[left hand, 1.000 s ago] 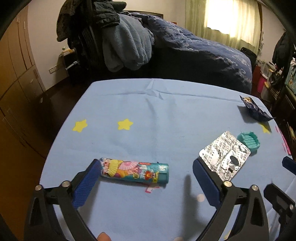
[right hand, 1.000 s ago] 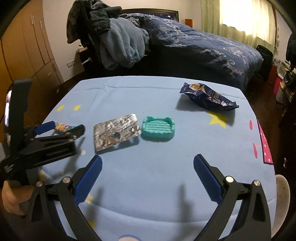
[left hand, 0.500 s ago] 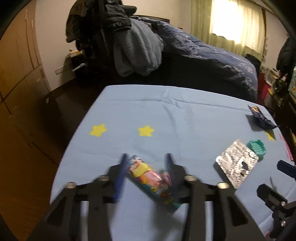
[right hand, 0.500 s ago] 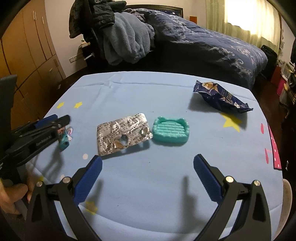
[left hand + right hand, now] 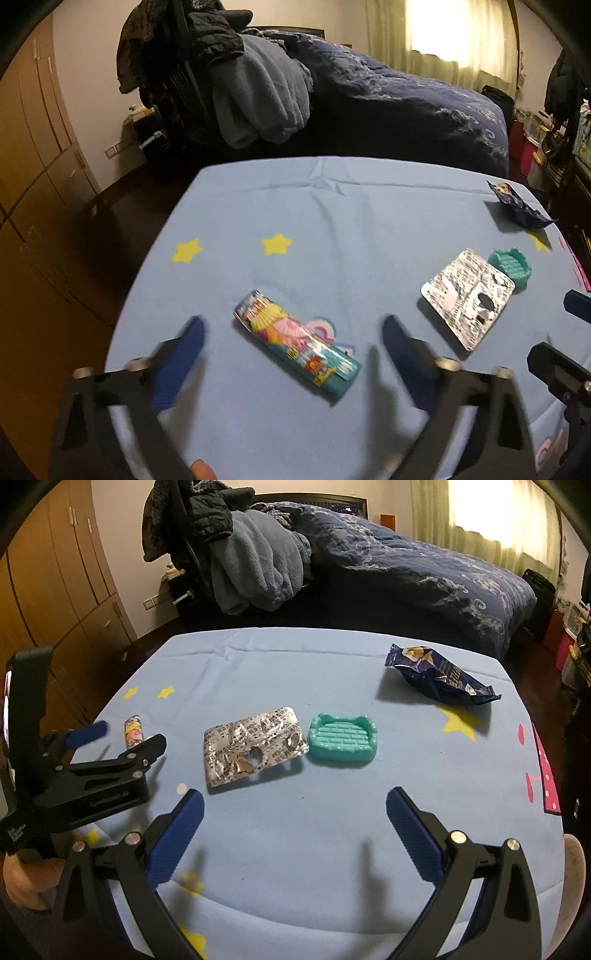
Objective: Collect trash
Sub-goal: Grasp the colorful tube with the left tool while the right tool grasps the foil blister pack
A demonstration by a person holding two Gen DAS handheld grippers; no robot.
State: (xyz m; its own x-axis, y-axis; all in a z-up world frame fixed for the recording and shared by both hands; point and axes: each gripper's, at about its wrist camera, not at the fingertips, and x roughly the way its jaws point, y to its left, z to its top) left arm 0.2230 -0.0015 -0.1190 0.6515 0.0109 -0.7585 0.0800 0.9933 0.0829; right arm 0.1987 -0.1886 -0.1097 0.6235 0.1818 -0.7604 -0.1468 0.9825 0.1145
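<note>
A colourful candy wrapper lies slantwise on the blue tablecloth. My left gripper straddles it, and its jaws are opening with the blue pads clear of the wrapper on both sides. In the right wrist view the same wrapper shows between the left gripper's fingers. A crumpled silver blister pack and a dark blue snack bag lie further right. My right gripper hovers open in front of the blister pack, with nothing between its fingers.
A teal brick-patterned tray sits right beside the blister pack. A bed with a dark blue quilt and a chair heaped with clothes stand beyond the table. Wooden cupboards line the left wall.
My left gripper closed in on the wrapper, then widened again. The wrapper has turned from lying level to lying slantwise. The right gripper has stayed open in place.
</note>
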